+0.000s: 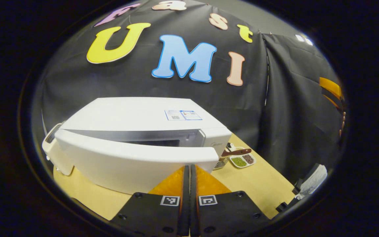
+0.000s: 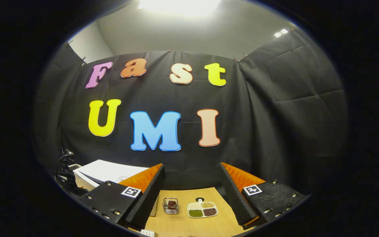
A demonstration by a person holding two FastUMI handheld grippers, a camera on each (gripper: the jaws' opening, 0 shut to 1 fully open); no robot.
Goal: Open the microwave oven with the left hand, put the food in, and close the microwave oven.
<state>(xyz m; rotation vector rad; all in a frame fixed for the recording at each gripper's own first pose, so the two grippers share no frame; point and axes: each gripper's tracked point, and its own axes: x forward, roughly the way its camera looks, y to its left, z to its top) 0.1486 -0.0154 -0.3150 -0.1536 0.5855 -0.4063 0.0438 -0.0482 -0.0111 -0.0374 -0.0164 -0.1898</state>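
Note:
The white microwave stands on the tan table, its door swung a little ajar so a dark gap shows along the top. My left gripper is shut, its tips right at the door's lower front near the free right end; nothing shows between the fingers. A divided white dish of green and brown grains lies to the right of the microwave. In the right gripper view this dish sits beside a small clear box with something brown inside. My right gripper hangs open above them.
A brown-handled utensil rests by the dish. Black cloth walls close off the back and right side. A black and white object sits at the table's right edge. The microwave's top shows at the left in the right gripper view.

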